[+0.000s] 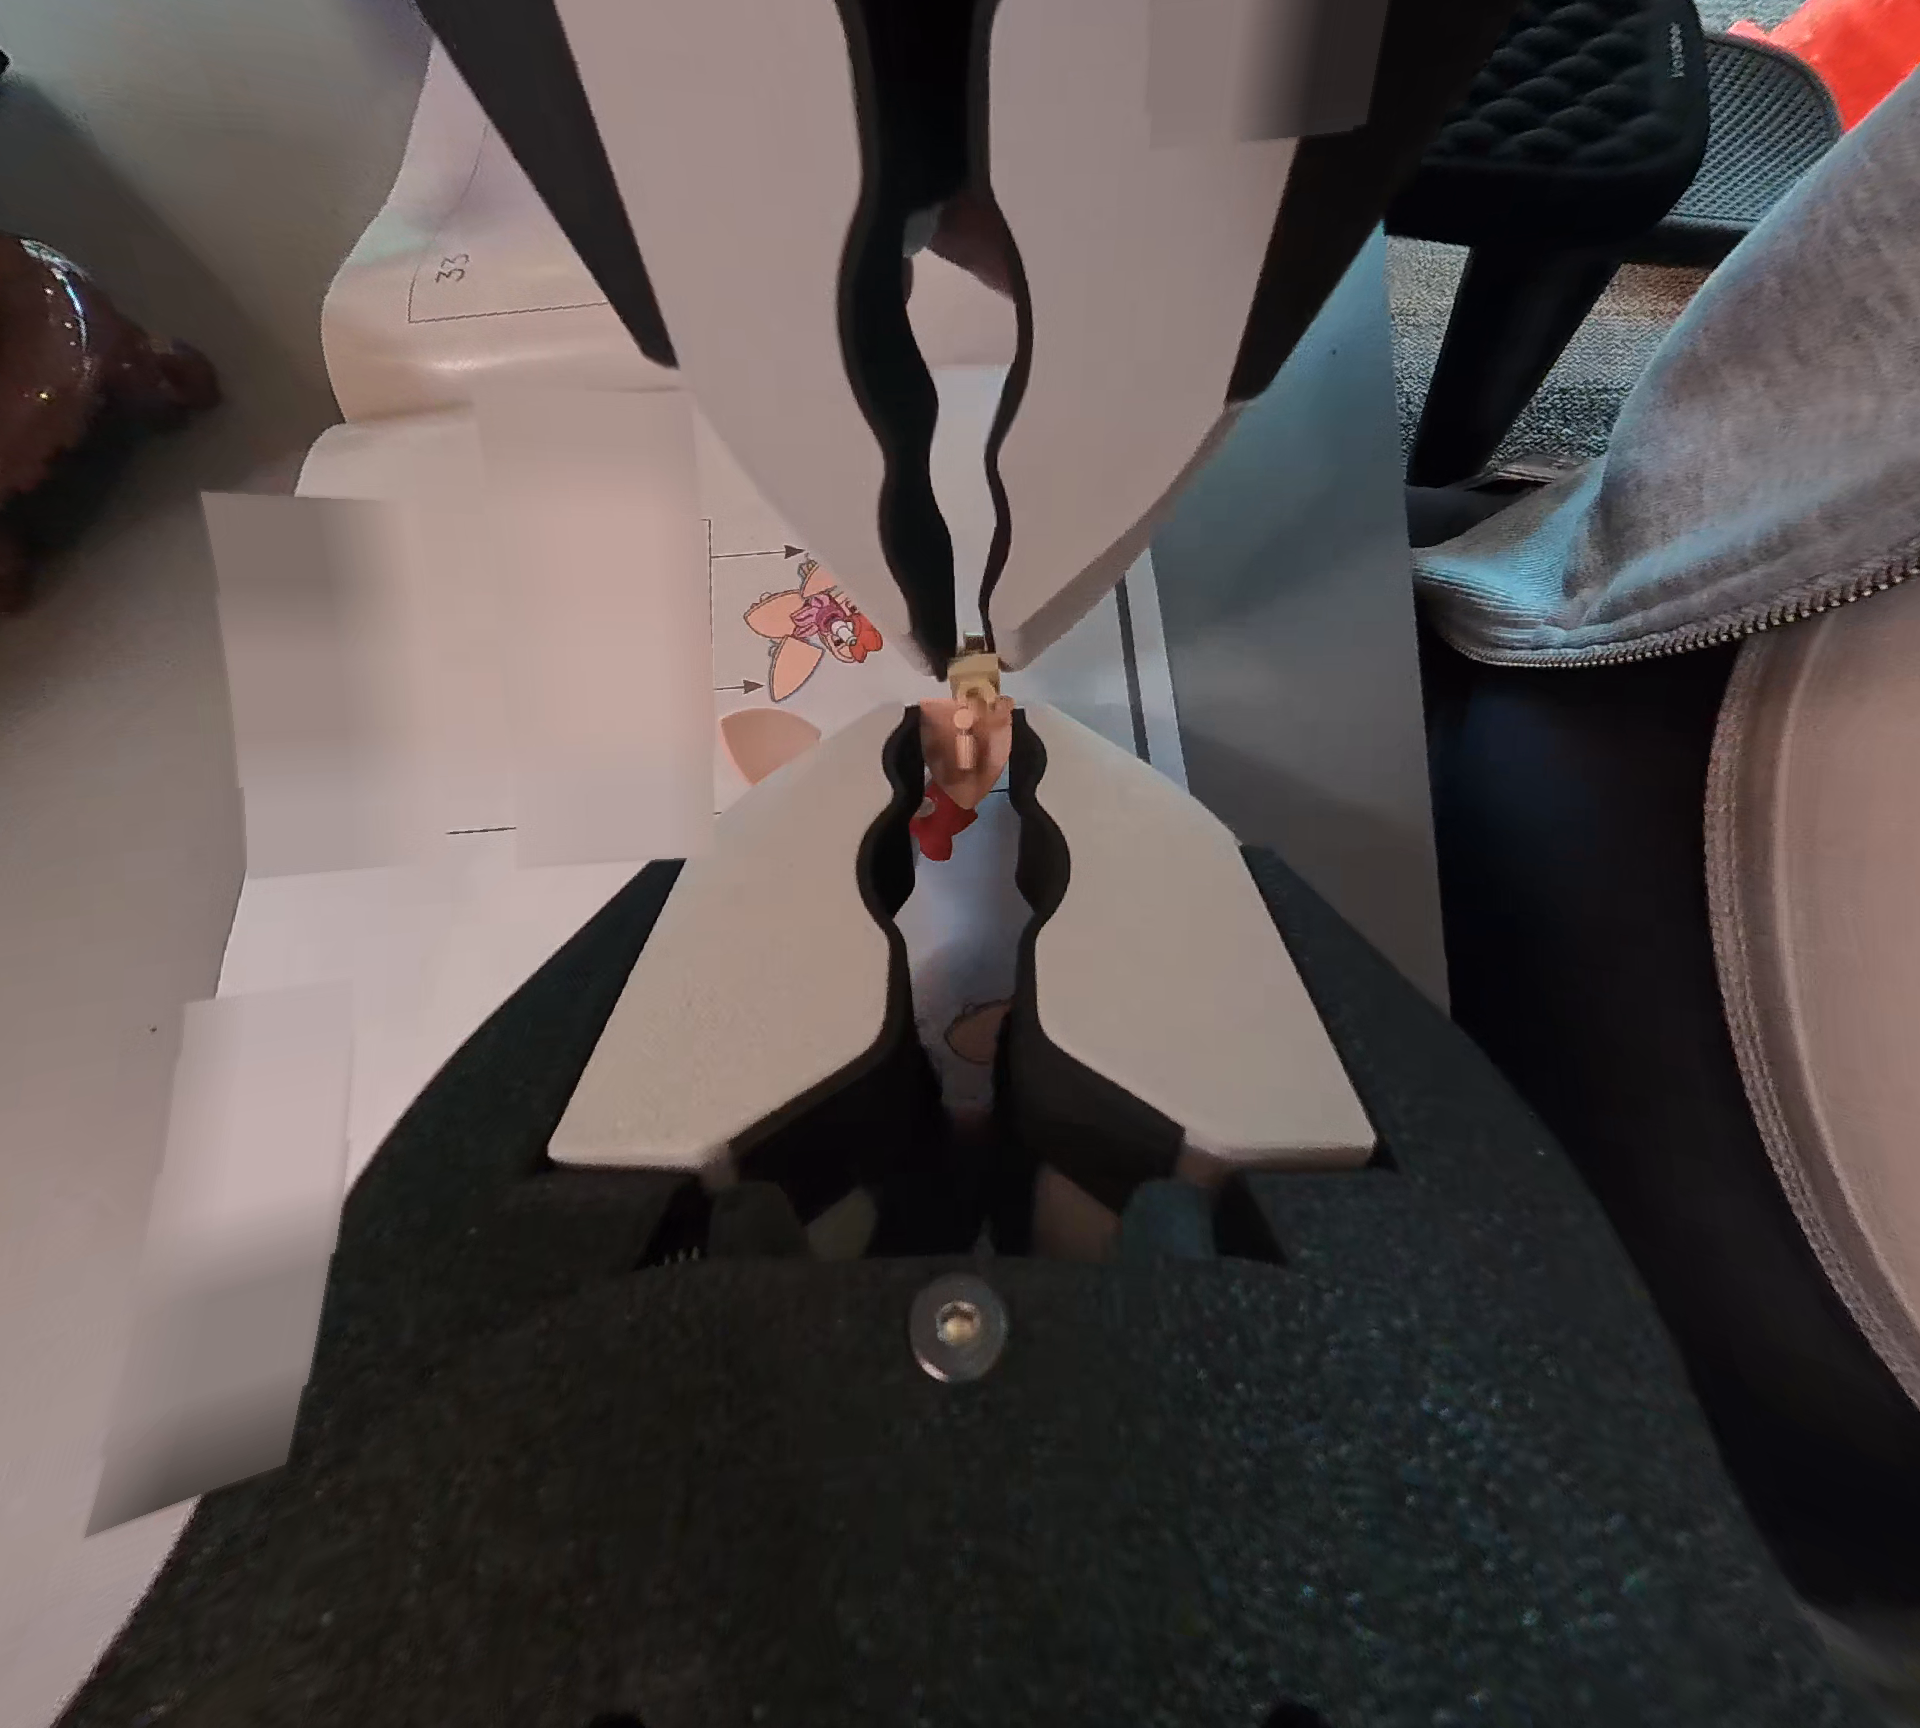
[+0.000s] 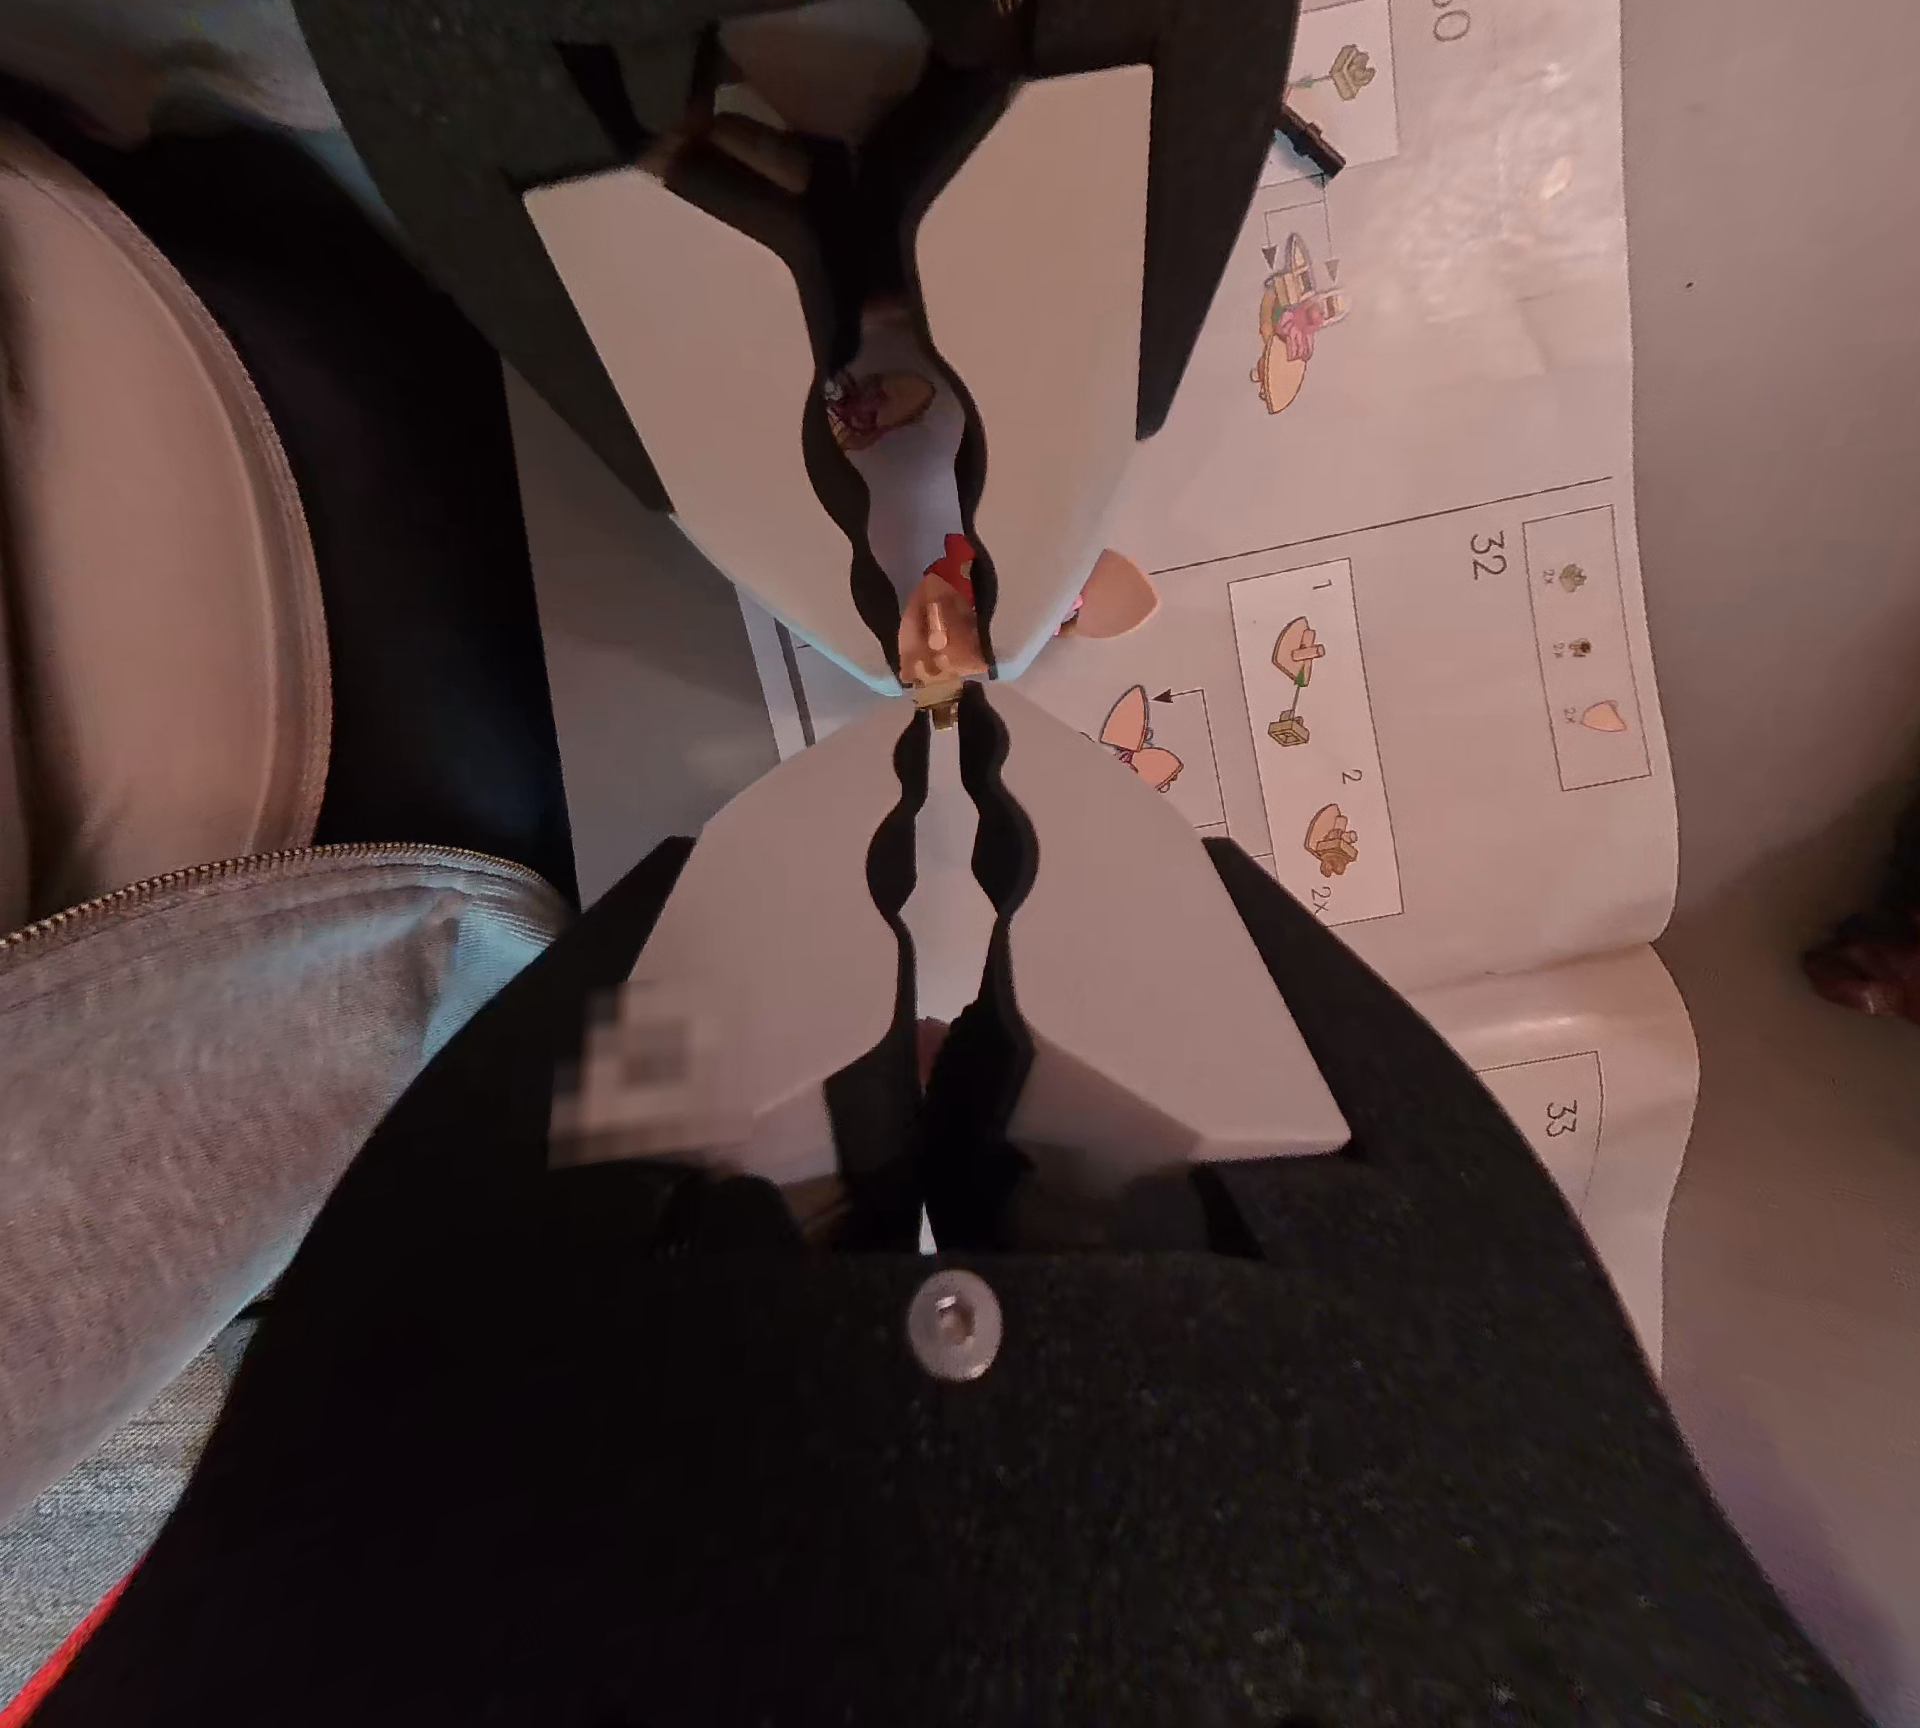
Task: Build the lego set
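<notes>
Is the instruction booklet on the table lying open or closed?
Open: the instruction booklet lies spread flat, printed step pages facing up.

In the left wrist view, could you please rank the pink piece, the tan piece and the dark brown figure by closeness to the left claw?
1. pink piece, held in the left claw.
2. tan piece, just ahead, held by the right claw.
3. dark brown figure, far left edge.

Pale table (image 2: 1787, 120) under an open instruction booklet (image 2: 1507, 452).

Each wrist camera looks along its own fingers, close, down at the open instruction booklet (image 1: 582, 639) (image 2: 1455, 452); they face each other tip to tip, sharing that booklet.
</notes>
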`<state>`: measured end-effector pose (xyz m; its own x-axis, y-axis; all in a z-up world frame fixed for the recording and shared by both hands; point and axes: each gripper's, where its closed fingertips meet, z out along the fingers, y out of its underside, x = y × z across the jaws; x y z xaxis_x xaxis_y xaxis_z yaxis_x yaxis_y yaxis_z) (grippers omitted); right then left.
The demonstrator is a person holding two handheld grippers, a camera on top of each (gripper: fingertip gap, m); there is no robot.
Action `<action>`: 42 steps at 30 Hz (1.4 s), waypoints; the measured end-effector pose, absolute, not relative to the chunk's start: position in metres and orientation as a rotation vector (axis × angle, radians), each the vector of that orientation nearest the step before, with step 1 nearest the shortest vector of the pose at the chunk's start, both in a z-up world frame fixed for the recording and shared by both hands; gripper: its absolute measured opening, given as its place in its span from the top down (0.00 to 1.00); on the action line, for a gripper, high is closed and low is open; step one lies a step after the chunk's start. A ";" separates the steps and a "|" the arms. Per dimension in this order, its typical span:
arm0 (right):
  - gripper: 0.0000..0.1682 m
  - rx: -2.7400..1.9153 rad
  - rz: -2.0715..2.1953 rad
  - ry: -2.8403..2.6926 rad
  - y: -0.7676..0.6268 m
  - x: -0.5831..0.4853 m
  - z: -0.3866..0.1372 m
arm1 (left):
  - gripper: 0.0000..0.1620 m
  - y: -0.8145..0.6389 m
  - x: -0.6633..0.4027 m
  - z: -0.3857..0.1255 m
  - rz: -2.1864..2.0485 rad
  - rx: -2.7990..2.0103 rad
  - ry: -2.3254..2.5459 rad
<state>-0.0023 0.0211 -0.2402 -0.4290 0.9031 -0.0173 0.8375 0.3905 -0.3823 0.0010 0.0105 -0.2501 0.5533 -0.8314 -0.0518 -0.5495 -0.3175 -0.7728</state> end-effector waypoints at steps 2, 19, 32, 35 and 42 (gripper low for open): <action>0.97 -1.560 0.517 -2.443 0.019 -0.003 -0.241 | 0.91 0.008 0.003 -0.252 -0.461 -2.022 1.131; 0.97 -1.577 0.472 -2.444 0.020 -0.002 -0.244 | 0.91 0.009 0.005 -0.255 -0.458 -2.044 1.132; 0.96 -1.561 0.443 -2.364 0.018 -0.002 -0.246 | 0.91 0.008 0.006 -0.255 -0.471 -2.052 1.128; 0.96 -1.529 0.429 -2.361 0.019 -0.002 -0.246 | 0.91 0.008 0.006 -0.255 -0.473 -2.051 1.130; 0.96 -1.388 0.337 -2.379 0.018 0.000 -0.245 | 0.91 0.007 0.010 -0.255 -0.497 -2.046 1.151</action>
